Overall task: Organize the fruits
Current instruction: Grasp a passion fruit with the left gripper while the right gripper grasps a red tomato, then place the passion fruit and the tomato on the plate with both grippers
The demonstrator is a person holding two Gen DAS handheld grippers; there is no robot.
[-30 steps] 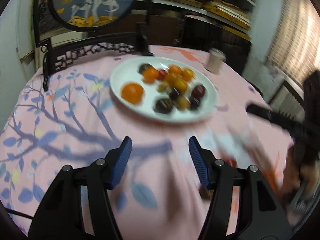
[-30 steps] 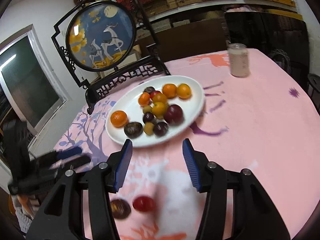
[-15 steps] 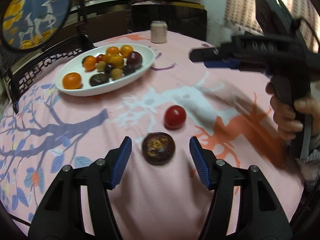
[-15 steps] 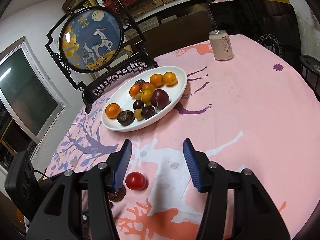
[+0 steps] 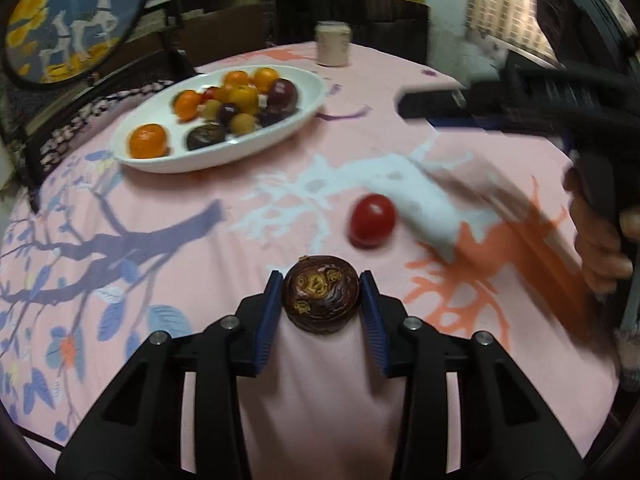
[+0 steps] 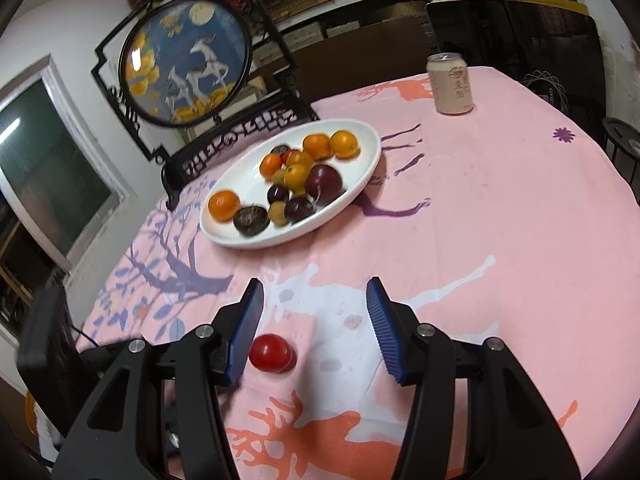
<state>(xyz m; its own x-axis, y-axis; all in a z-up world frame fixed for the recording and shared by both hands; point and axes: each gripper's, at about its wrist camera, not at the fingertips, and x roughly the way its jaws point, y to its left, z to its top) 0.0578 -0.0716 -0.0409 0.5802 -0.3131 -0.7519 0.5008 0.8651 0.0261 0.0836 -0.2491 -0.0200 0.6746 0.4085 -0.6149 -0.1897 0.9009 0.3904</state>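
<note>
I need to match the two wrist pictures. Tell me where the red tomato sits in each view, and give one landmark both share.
Left wrist view: the red tomato lies right of centre on the pink cloth, just beyond the dark brown fruit.
Right wrist view: the red tomato lies low and left of centre, beside the inner face of the left finger.
Shared landmark: the white plate of fruit.

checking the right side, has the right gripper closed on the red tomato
No, the right gripper is wide open, and the red tomato lies beside its left finger.
</note>
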